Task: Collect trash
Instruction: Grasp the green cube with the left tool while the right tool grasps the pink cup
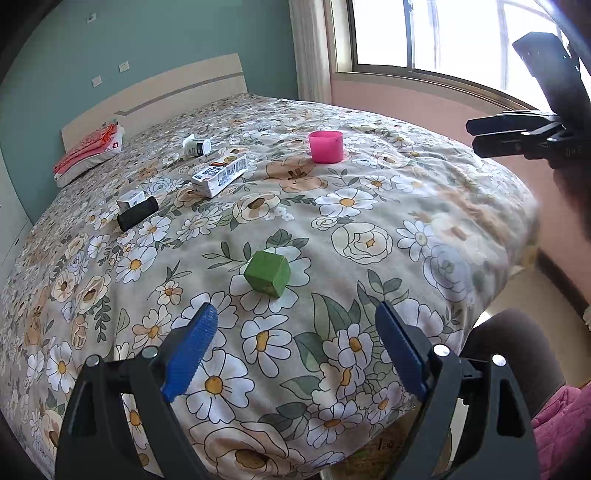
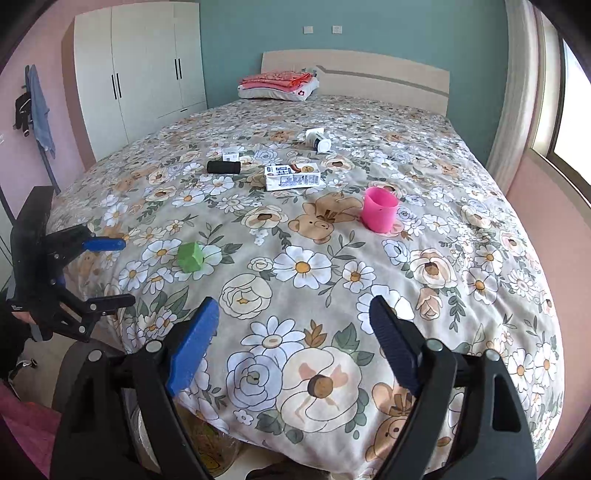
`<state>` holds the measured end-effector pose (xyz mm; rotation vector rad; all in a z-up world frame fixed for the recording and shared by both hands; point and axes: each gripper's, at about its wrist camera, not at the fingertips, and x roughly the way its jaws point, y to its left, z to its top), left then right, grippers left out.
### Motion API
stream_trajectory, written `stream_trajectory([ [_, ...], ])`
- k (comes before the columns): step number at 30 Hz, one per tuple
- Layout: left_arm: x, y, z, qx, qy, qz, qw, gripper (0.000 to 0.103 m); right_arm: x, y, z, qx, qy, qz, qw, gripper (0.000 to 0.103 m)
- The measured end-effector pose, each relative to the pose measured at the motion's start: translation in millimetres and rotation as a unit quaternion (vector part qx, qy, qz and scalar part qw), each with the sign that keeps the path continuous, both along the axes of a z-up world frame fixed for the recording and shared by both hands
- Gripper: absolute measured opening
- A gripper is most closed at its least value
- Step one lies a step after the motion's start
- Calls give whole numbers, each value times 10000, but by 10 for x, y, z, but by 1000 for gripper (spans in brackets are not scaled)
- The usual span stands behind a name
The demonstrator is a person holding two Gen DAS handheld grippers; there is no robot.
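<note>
Several items lie on a floral bed cover [image 1: 369, 229] [image 2: 332, 280]. A green cube [image 1: 267, 273] [image 2: 190, 257] sits nearest. Farther back are a pink cup [image 1: 325, 146] [image 2: 380, 209], a white milk carton [image 1: 220, 175] [image 2: 292, 177], a black cylinder [image 1: 137, 213] [image 2: 223, 167], a small white box [image 1: 131, 199] [image 2: 232, 152] and a tipped white yogurt cup [image 1: 195, 146] [image 2: 318, 141]. My left gripper [image 1: 295, 317] [image 2: 118, 271] is open and empty, just short of the green cube. My right gripper [image 2: 293, 314] [image 1: 474, 134] is open and empty above the bed's foot.
A folded red blanket on a pillow [image 2: 277, 85] [image 1: 88, 153] lies by the headboard [image 2: 384, 79]. A white wardrobe [image 2: 140, 70] stands at the left, a window [image 1: 443, 33] at the right. A patterned bag [image 2: 207, 443] sits on the floor under the bed edge.
</note>
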<state>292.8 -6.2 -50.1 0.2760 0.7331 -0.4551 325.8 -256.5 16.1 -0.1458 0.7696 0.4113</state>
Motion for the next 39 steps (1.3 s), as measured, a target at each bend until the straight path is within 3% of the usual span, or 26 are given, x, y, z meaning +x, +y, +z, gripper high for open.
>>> stream_trajectory([
  [5, 345, 32, -178, -106, 178, -236, 9995, 89, 664, -205, -139, 41, -17, -362, 9993, 83],
  [17, 936, 64, -466, -277, 471, -434, 9976, 89, 2033, -424, -785, -288, 237, -581, 9976, 83],
  [22, 1064, 23, -536, -299, 553, -590, 9963, 89, 2428, -391, -952, -365, 328, -494, 9976, 83],
  [31, 1194, 23, -606, -667, 789, -836, 9911, 89, 2926, -190, -1165, -438, 447, -281, 9976, 83],
  [39, 1192, 38, -619, -897, 952, -845, 9878, 48, 3284, -124, -1252, -375, 525, -232, 9976, 83],
])
